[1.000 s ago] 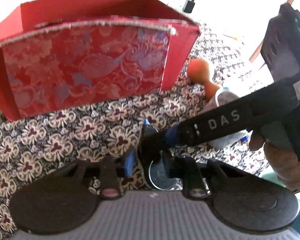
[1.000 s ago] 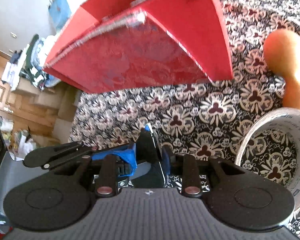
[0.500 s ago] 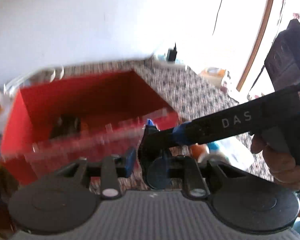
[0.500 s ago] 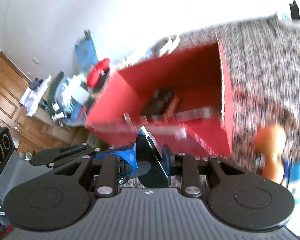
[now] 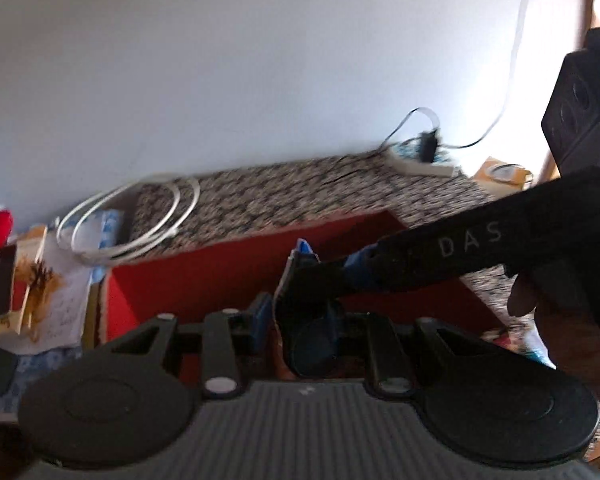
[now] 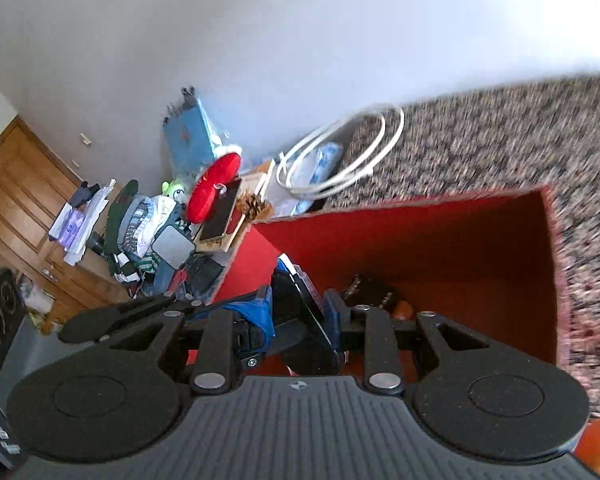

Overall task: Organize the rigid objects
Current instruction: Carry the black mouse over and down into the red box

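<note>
Both grippers are shut on one flat black object with a round end [image 5: 304,312], held over the open red box [image 5: 204,276]. My left gripper [image 5: 296,320] pinches it between blue pads. My right gripper [image 6: 300,312] clamps the same black object [image 6: 300,320] from the right; its arm [image 5: 480,244] crosses the left wrist view. In the right wrist view the red box [image 6: 440,240] is open below, with a dark item [image 6: 368,290] and an orange piece [image 6: 402,310] on its floor.
The box stands on a floral tablecloth [image 6: 500,148]. A coiled white cable [image 6: 340,152] lies at the table's far left edge. Behind are a power strip [image 5: 420,164] and wall. Left of the table lies clutter: red plush [image 6: 216,184], books, clothes.
Both grippers have risen with the black object from table level in front of the box to above its open top. The orange wooden piece and tape roll have dropped out of view.
</note>
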Motion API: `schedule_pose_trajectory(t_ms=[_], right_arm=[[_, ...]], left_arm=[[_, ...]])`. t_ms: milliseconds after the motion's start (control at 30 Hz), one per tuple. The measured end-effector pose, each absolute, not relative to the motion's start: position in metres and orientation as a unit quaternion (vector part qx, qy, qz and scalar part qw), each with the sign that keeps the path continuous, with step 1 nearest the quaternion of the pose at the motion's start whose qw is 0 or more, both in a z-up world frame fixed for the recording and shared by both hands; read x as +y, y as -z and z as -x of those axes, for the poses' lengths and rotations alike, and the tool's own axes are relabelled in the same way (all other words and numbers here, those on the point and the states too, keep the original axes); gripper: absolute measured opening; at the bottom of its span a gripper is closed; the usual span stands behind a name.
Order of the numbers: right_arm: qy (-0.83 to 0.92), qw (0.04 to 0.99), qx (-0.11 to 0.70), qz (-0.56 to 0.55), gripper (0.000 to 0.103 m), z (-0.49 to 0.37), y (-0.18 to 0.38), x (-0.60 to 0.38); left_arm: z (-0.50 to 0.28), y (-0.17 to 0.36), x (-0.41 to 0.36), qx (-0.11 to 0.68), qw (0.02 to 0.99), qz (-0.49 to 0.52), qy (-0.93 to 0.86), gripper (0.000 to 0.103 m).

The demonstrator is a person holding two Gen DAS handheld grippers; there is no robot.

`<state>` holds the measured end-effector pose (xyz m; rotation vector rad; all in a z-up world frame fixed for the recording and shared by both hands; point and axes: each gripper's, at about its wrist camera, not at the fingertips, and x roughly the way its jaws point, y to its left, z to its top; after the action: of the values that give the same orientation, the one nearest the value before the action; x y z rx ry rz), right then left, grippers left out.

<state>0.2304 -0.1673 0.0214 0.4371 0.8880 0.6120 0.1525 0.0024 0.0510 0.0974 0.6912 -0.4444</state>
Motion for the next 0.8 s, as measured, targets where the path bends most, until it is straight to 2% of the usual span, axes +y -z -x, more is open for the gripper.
schedule_pose_trajectory(t_ms=[367, 800], right_arm=[[-0.281, 0.749, 0.522, -0.295, 0.010, -0.300, 0.044, -0.121], [-0.260, 0.768, 0.508, -0.291, 0.010, -0.304, 0.052, -0.117]], left_arm=[[-0.206, -0.006, 0.029, 0.399, 0.903, -0.098, 0.125, 0.019], [-0.212, 0.007, 0.029, 0.398, 0.906, -0.120, 0.083, 0.025]])
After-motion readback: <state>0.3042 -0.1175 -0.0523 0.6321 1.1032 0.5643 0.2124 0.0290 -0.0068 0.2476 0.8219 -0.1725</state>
